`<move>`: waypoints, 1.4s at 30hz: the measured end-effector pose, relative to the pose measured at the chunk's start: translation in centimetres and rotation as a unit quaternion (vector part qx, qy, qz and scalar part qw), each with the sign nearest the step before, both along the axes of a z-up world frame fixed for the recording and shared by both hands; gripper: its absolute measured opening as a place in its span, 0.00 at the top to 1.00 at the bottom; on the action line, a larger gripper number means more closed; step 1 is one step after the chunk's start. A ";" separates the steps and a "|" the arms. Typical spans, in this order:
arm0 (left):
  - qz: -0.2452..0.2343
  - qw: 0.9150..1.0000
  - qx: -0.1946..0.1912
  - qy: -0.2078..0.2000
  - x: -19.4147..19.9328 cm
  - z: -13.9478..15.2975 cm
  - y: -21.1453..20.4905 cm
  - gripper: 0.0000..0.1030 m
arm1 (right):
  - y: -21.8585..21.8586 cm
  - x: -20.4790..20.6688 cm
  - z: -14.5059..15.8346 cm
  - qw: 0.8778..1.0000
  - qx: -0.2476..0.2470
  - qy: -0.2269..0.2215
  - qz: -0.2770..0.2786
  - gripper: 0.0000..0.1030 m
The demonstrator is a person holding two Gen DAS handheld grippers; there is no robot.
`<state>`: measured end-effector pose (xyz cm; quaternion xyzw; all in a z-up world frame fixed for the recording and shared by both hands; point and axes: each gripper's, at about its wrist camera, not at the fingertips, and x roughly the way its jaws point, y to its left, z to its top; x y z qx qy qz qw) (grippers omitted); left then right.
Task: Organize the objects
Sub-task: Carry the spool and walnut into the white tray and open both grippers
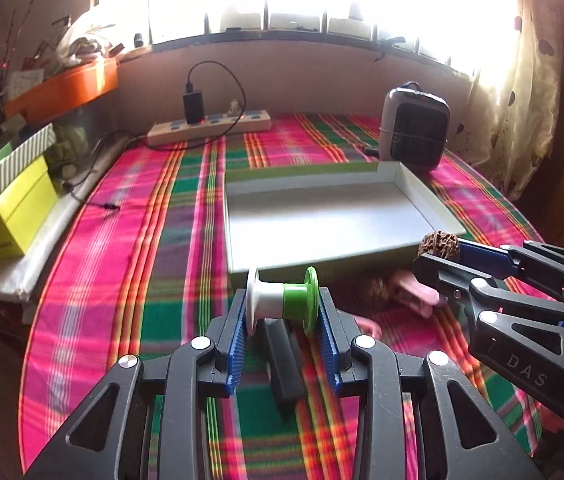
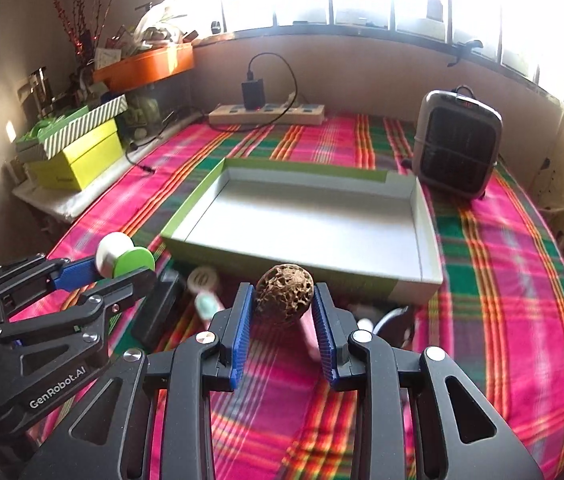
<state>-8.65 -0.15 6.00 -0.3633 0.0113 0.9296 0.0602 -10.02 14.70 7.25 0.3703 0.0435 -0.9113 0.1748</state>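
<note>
Left gripper (image 1: 282, 306): I have its blue pads closed part-way on a green-and-white spool (image 1: 282, 300), gripped across the flanges; I judge it light, rigid, inclined to pivot. Right gripper (image 2: 283, 304): pads pressed on a brown pitted nut (image 2: 285, 294), taken at its widest girth; hard, rough, I expect it grips well. Both items hang above the plaid cloth (image 2: 521, 280), just short of the empty tray (image 2: 427, 220). Both grippers point forward and down toward its near wall.

Blurred pink item (image 1: 413, 294) and black block (image 1: 283, 364) half hidden behind fingers.
</note>
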 end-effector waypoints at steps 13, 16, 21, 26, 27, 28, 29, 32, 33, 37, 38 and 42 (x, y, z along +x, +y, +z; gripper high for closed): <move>-0.005 1.000 0.008 0.000 -6.8 0.4 0.6 0.71 | 0.9 -6.4 0.9 1.000 0.001 -0.002 -0.014 0.70; -0.009 1.000 0.004 -0.003 -8.2 0.3 0.8 0.71 | 0.9 -7.7 0.9 1.000 0.000 -0.004 -0.015 0.70; -0.017 1.000 -0.004 -0.012 -10.2 -0.4 1.3 0.71 | 1.0 -10.0 0.1 1.000 0.004 -0.018 -0.014 0.70; -0.023 0.999 -0.003 -0.028 -11.9 -1.6 1.8 0.71 | 0.8 -11.9 -1.0 0.999 0.016 -0.030 -0.016 0.70; -0.022 0.999 -0.001 -0.032 -12.2 -1.8 1.8 0.71 | 0.8 -12.3 -1.3 0.999 0.018 -0.034 -0.016 0.70; -0.022 0.999 -0.004 -0.034 -12.5 -2.1 2.0 0.71 | 0.8 -12.5 -1.5 0.999 0.020 -0.037 -0.017 0.70; -0.022 0.999 -0.006 -0.035 -12.6 -2.2 2.0 0.71 | 0.8 -12.7 -1.7 0.999 0.022 -0.038 -0.019 0.70; -0.023 0.999 -0.009 -0.042 -13.1 -2.7 2.2 0.71 | 0.9 -13.4 -2.3 0.998 0.026 -0.045 -0.021 0.70; -0.022 0.999 -0.011 -0.044 -13.2 -2.8 2.2 0.71 | 0.9 -13.6 -2.5 0.998 0.028 -0.048 -0.021 0.70; -0.022 0.998 -0.018 -0.052 -13.6 -3.4 2.4 0.71 | 1.0 -14.1 -3.1 0.998 0.032 -0.055 -0.023 0.70; -0.022 0.998 -0.019 -0.053 -13.7 -3.5 2.4 0.71 | 1.0 -14.2 -3.2 0.998 0.031 -0.057 -0.023 0.70; -0.022 0.998 -0.022 -0.058 -13.9 -3.9 2.5 0.71 | 1.1 -14.5 -3.5 0.997 0.034 -0.060 -0.026 0.70</move>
